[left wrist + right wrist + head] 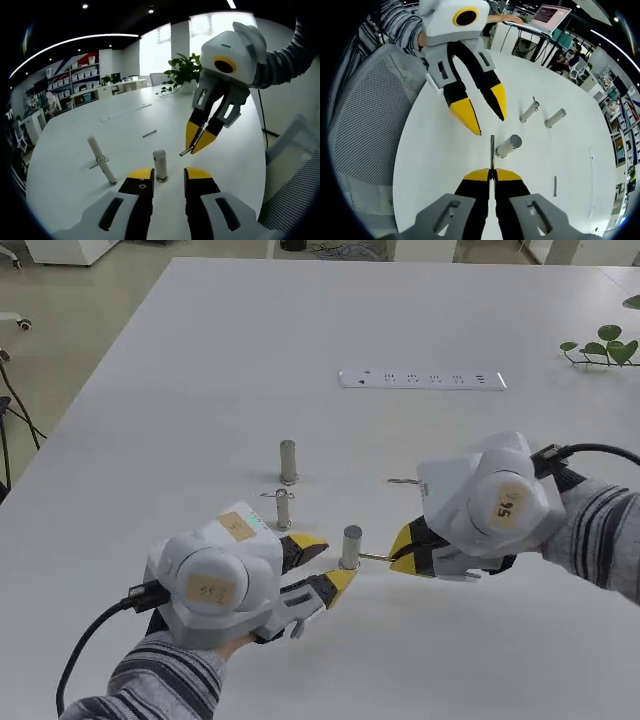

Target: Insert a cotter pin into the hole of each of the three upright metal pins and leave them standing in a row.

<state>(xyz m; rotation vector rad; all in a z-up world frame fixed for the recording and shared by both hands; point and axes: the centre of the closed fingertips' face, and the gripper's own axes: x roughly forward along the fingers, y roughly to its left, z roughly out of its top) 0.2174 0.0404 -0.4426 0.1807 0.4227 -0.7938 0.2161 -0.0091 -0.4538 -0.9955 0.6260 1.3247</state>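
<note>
Three upright metal pins stand on the white table. The far pin (pixel 288 461) is bare. The middle pin (pixel 283 508) (pixel 102 162) (pixel 529 111) carries a cotter pin through its hole. The near pin (pixel 351 547) (pixel 159 165) (pixel 509 146) stands just beyond the tips of my left gripper (pixel 322 560) (pixel 170 175), which is open with a jaw on either side and not touching it. My right gripper (pixel 405 550) (pixel 491 174) is shut on a cotter pin (pixel 375 558) (pixel 186 150) (pixel 492 150), whose free end points at the near pin, close beside it.
A loose cotter pin (pixel 403 481) (pixel 149 133) (pixel 555 186) lies on the table behind the right gripper. A white power strip (pixel 422 380) lies further back, with a green plant (pixel 605 348) at the far right edge. A mesh chair (pixel 365 125) stands beside the table.
</note>
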